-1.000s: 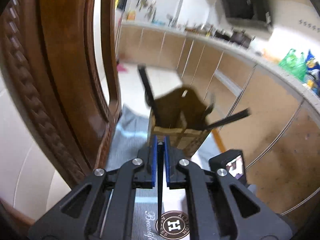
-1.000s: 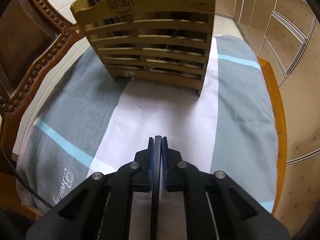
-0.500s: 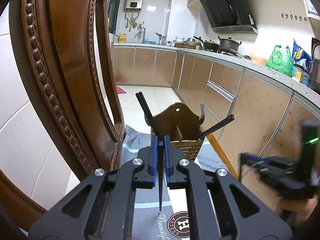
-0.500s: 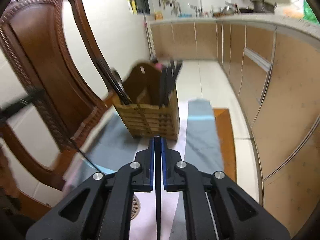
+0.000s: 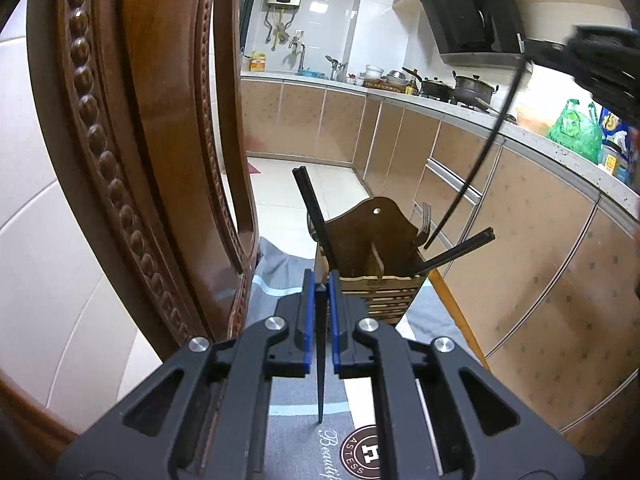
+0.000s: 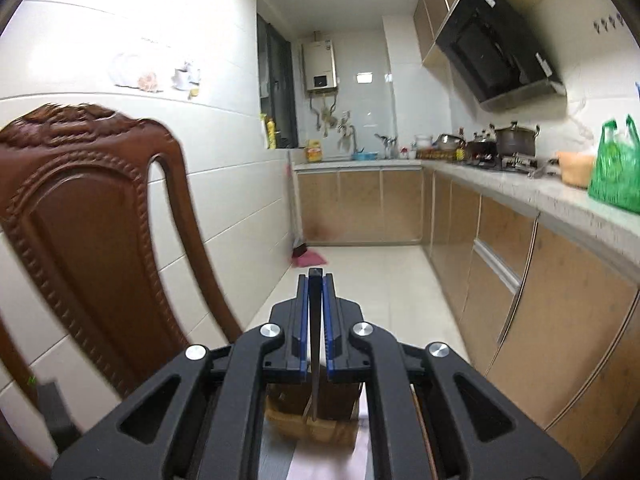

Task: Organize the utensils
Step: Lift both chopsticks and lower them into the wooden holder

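Brown carved wooden chair [image 5: 132, 168] fills the left side of the left wrist view, beaded backrest close to the lens; same chair [image 6: 92, 216] stands left in the right wrist view against white wall tile. Beige kitchen cabinets [image 5: 540, 264] run along the right with a speckled counter, pots on the stove, a green plastic bag [image 5: 576, 128] and a black range hood [image 5: 472, 20] above. Grey cloth [image 5: 276, 272] with a light blue stripe and white panel covers the chair seat. Wooden slatted utensil holder [image 5: 380, 272] stands upright on the cloth, straight ahead of the left gripper; black chopsticks [image 5: 312, 220] lean out its left side, another pair [image 5: 460, 252] slants out to the right, and a metal fork [image 5: 425, 220] sticks up at its right rear. Left gripper [image 5: 321, 300] has blue pads pressed on a single black chopstick [image 5: 320, 360] whose pointed tip hangs down over the cloth. Right gripper [image 6: 315, 292] likewise pinches one dark chopstick [image 6: 314, 340], thin end hanging down over the holder [image 6: 312, 420], which shows low in frame behind the jaws. In the left wrist view the right gripper body [image 5: 600, 60] sits blurred at top right, its chopstick [image 5: 476, 160] reaching down to just above the holder's right compartment.
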